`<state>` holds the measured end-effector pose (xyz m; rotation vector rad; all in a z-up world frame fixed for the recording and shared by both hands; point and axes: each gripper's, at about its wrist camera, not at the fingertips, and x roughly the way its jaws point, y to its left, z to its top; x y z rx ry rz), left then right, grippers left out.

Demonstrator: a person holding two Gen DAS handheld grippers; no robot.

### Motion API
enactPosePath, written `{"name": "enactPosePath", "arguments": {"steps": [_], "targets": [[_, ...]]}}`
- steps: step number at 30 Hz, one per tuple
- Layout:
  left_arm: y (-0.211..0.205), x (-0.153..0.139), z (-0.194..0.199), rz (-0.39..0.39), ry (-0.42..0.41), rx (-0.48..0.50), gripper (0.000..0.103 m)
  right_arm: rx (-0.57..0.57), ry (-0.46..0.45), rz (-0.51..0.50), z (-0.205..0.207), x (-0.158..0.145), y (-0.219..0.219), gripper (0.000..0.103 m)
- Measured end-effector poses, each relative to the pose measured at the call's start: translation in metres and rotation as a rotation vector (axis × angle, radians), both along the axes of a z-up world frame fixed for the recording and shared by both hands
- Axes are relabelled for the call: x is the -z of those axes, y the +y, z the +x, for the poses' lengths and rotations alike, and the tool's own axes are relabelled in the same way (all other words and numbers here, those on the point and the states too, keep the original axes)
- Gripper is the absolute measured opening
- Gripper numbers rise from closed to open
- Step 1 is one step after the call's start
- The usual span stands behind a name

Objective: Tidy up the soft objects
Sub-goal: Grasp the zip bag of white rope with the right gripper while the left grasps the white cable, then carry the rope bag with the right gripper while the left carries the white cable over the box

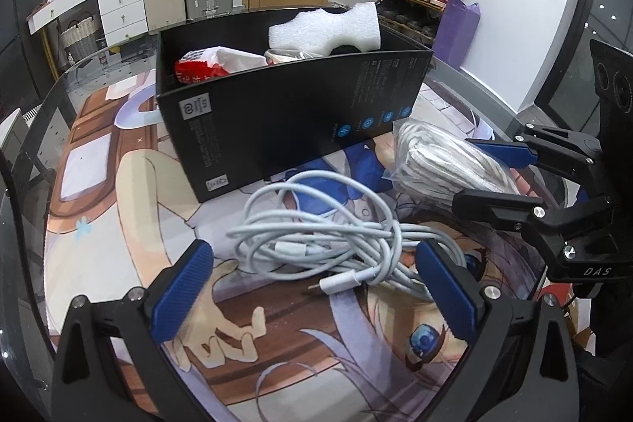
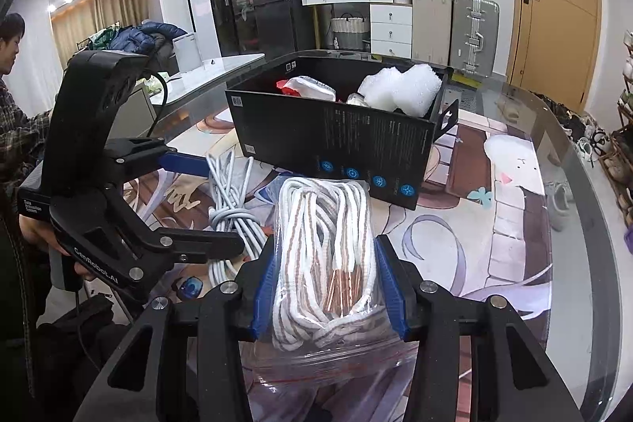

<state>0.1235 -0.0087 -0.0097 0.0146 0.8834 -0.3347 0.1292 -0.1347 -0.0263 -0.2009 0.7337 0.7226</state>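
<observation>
Blue ribbed pads of the right gripper (image 2: 328,287) press from both sides on a clear bag of white braided laces (image 2: 324,248), pinching it just above the printed mat (image 2: 494,236). Directly ahead of it, close by, stands the black box (image 2: 340,137), open at the top. Beside it, the left gripper (image 1: 316,287) is spread wide, its fingers straddling a loose tangle of white charging cable (image 1: 316,244) that lies on the mat, not yet gripped. The box sits just beyond that cable too. Inside it already rest a white foam block (image 1: 324,26) and a red-and-white packet (image 1: 205,64), so I judge the sorting partly done: the bagged laces and the cable remain outside.
</observation>
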Motion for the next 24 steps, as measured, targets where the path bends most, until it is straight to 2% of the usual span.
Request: {"name": "enactPosePath", "arguments": {"steps": [3,6,9,24], "targets": [[-0.002,-0.002,-0.001,-0.015,-0.014,0.023,0.084,0.006,-0.004,0.018,0.000,-0.004,-0.004,0.047],[-0.003,-0.003,-0.003,-0.031,-0.019,0.017,0.079,0.012,-0.009,0.027,0.000,-0.006,-0.007,0.047],[0.005,-0.004,-0.004,-0.089,-0.015,-0.007,0.071,0.016,-0.014,0.032,0.001,-0.008,-0.010,0.047],[0.009,-0.015,-0.030,-0.124,-0.078,-0.044,0.069,0.011,-0.062,0.076,-0.004,-0.020,-0.015,0.047]]}}
